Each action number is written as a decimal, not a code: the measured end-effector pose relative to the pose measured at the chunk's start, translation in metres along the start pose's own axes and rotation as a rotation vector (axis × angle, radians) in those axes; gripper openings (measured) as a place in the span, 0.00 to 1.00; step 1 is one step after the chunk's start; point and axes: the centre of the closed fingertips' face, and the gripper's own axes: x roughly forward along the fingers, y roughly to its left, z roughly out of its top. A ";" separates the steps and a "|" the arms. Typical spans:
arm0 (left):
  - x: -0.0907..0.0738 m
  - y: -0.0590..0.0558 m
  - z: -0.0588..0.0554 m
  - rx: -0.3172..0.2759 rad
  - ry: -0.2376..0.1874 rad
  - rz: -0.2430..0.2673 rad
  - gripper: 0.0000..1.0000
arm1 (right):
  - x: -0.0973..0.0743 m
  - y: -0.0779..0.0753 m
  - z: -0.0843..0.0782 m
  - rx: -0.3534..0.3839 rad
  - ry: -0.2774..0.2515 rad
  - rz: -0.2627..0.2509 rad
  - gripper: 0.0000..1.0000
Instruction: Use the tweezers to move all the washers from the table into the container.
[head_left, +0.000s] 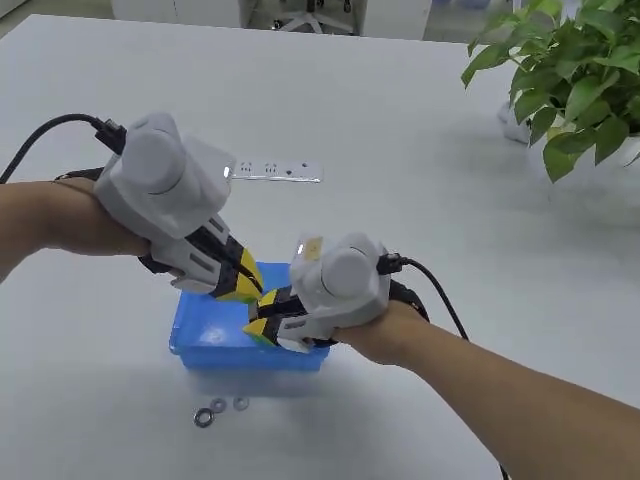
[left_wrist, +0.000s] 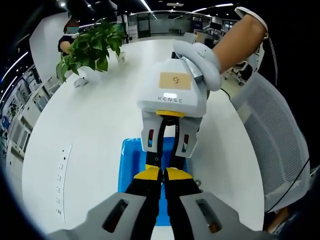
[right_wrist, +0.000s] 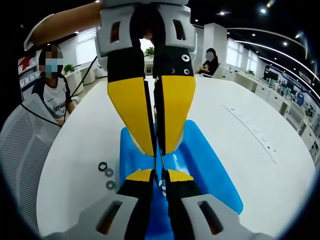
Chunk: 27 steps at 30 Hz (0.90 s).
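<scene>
Plainly the job is unfinished: three washers (head_left: 205, 416) lie bare on the table (head_left: 400, 150), close together toward its near edge and just in front of the blue container (head_left: 215, 340). None is lifted, so by my reading at least these three are left to move.

Both grippers hang over the container, tip to tip. The left gripper (head_left: 245, 288) has its jaws drawn narrow. In the right gripper view a thin dark strip (right_wrist: 155, 156) sits pinched between them, and I take it for the tweezers. The right gripper (head_left: 258, 328) has its jaws nearly together too, and the strip seems to run on down between them. Whether they actually grip it I cannot tell.

How many washers are already in the container is hidden, since the grippers cover most of its floor. A pale speck (right_wrist: 162, 185) shows beside the right jaws, too small to call a washer or a tweezer tip. The tweezers' own tips are not clear, nor whether they carry anything.
</scene>
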 end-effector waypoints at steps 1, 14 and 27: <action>-0.001 0.000 0.001 0.001 -0.001 0.001 0.05 | -0.001 0.000 0.001 0.000 -0.003 -0.002 0.11; -0.012 -0.006 0.011 0.013 -0.004 0.011 0.05 | -0.012 0.005 0.012 -0.017 -0.019 -0.015 0.11; -0.026 -0.016 0.023 0.014 -0.007 0.024 0.05 | -0.026 0.014 0.025 -0.045 -0.030 -0.025 0.11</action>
